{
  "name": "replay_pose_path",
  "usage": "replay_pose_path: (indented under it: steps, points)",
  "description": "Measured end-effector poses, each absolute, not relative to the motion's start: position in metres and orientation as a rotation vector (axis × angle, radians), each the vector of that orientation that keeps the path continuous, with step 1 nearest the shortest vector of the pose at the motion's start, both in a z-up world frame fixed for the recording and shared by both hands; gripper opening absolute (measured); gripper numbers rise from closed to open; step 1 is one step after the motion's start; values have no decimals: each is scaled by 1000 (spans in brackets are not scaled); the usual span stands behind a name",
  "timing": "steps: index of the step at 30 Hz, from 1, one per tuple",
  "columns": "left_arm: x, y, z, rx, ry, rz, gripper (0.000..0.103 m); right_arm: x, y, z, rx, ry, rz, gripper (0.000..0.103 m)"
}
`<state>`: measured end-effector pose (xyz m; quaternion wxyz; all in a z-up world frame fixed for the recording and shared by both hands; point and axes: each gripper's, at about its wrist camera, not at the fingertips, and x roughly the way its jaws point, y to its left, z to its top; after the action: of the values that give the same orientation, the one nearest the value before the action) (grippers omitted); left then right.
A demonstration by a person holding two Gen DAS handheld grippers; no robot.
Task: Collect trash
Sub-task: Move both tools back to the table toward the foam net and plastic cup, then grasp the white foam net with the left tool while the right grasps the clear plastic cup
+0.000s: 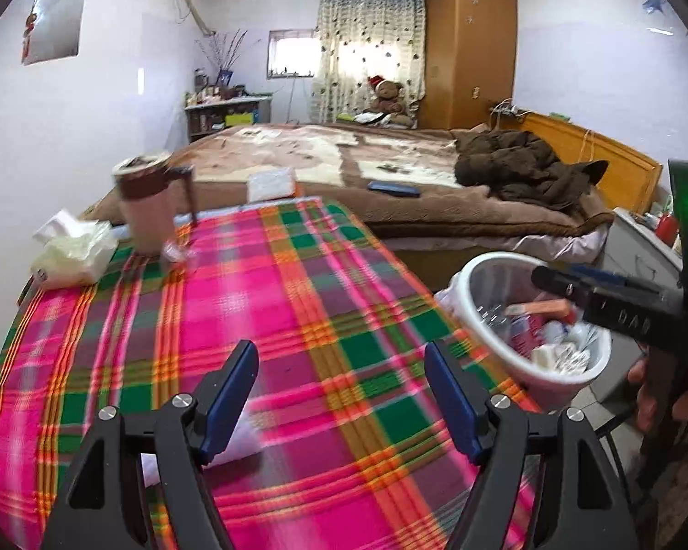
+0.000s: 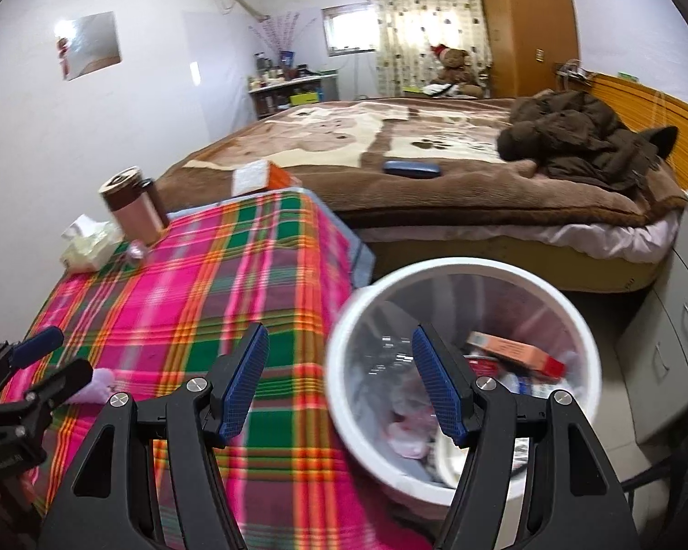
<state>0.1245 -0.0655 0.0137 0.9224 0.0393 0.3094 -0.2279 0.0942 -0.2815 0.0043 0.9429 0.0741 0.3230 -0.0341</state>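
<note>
A table under a pink, green and orange plaid cloth (image 1: 298,302) stands beside a white bin (image 1: 474,275) lined with clear plastic. The bin (image 2: 435,270) holds an orange box (image 2: 513,353), a clear bottle and wrappers. My left gripper (image 1: 341,394) is open low over the cloth. A crumpled pale lilac tissue (image 1: 245,440) lies by its left finger, with no pad pressing it. From the right wrist the tissue (image 2: 98,385) shows beside the left gripper (image 2: 62,355). My right gripper (image 2: 344,380) is open and empty, straddling the table edge and bin rim; the left wrist view shows the right gripper (image 1: 555,277) above the bin.
At the table's far left stand a brown lidded mug (image 2: 130,206), a tissue pack (image 2: 89,243) and a small shiny scrap (image 2: 137,250). Behind is a bed (image 2: 481,192) with a dark jacket, a blue case (image 2: 410,168) and a box (image 2: 257,176). Grey drawers (image 2: 674,321) flank the bin.
</note>
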Motion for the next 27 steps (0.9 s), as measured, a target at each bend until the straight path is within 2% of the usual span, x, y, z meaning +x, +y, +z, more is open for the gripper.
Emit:
replay_pose_path:
  steps: [7, 13, 27]
  points:
    - [127, -22, 4, 93, 664, -406, 77, 108, -247, 0, 120, 680, 9, 67]
    - [131, 2, -10, 133, 704, -404, 82, 126, -220, -1, 87, 700, 81, 67]
    - [157, 5, -48, 303, 779, -438, 84, 177, -168, -15, 37, 751, 203, 67]
